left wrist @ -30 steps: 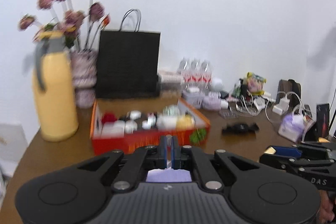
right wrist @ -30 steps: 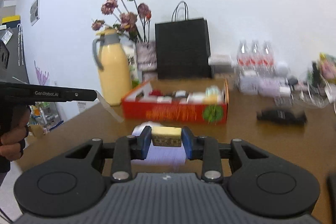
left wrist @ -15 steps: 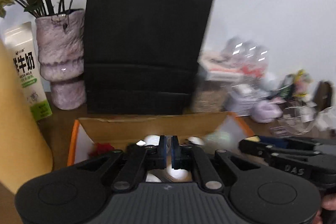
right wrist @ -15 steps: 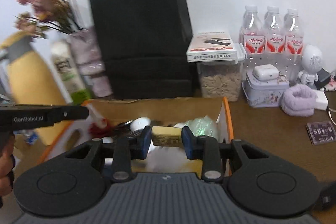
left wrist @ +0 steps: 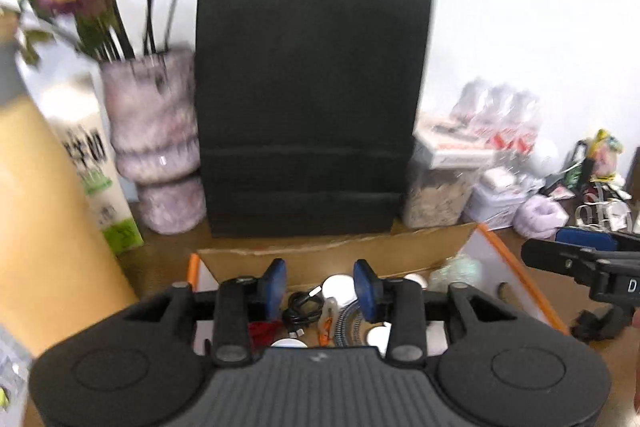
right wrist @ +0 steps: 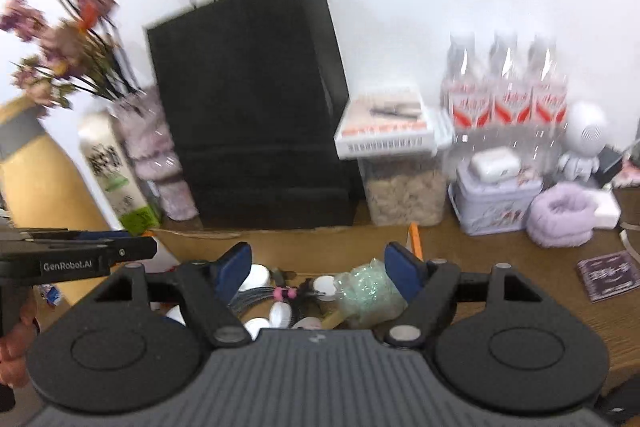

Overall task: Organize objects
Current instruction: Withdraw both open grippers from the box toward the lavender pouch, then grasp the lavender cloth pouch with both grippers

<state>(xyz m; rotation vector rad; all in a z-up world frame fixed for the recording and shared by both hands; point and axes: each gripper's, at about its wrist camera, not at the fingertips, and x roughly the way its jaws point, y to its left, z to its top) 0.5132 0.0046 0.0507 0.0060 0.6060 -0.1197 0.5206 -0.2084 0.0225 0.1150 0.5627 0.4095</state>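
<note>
The left gripper [left wrist: 320, 285] hangs over the near end of the orange cardboard box [left wrist: 516, 267], its jaws opening with nothing clamped between them. Below lie a black cable [left wrist: 302, 309], white caps [left wrist: 338, 287] and something red [left wrist: 262, 329]. The right gripper [right wrist: 316, 269] hovers over the same box, jaws opening and empty, with a crinkled green bag [right wrist: 370, 293] and a cable bundle with a pink tie [right wrist: 280, 294] beneath. Just behind the box stands a black paper bag [right wrist: 256, 107]. To its left are a pale purple vase [left wrist: 154, 139], a milk carton [left wrist: 96, 183] and a yellow jug [left wrist: 44, 219]; to its right, a clear container [right wrist: 404, 193], a tin [right wrist: 494, 203] and water bottles [right wrist: 506, 83].
</note>
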